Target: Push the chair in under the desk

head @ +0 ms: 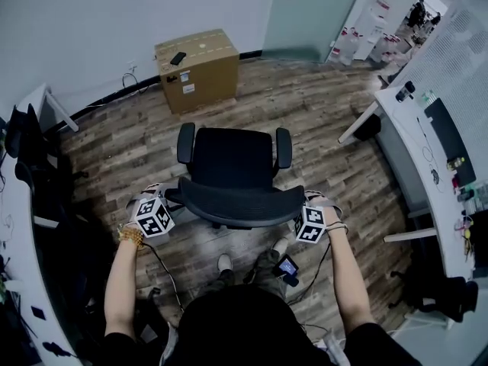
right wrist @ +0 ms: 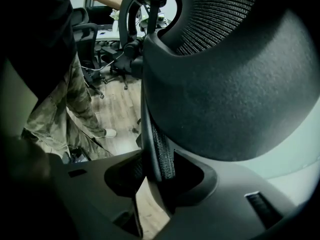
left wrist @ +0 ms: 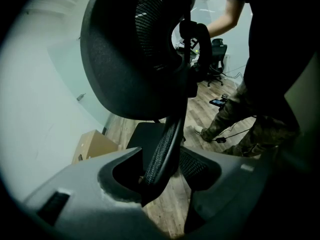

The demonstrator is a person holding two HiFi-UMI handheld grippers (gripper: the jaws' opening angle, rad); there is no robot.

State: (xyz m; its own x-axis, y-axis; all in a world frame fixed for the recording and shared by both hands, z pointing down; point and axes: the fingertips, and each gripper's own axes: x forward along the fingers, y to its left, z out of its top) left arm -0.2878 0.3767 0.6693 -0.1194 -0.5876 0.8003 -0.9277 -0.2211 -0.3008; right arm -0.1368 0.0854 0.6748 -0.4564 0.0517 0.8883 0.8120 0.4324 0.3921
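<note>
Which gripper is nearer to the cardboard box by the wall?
Left. The left gripper holds the left edge of the chair back, almost straight below the box in the head view. The right gripper holds the right edge, farther off to the side.

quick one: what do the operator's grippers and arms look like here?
Grey bodies on left gripper and right gripper, each carrying a white cube with black square markers. Black short sleeves; beaded bracelet on the left wrist.

bright head view, dim gripper views, fisheye warp, dark corners
</note>
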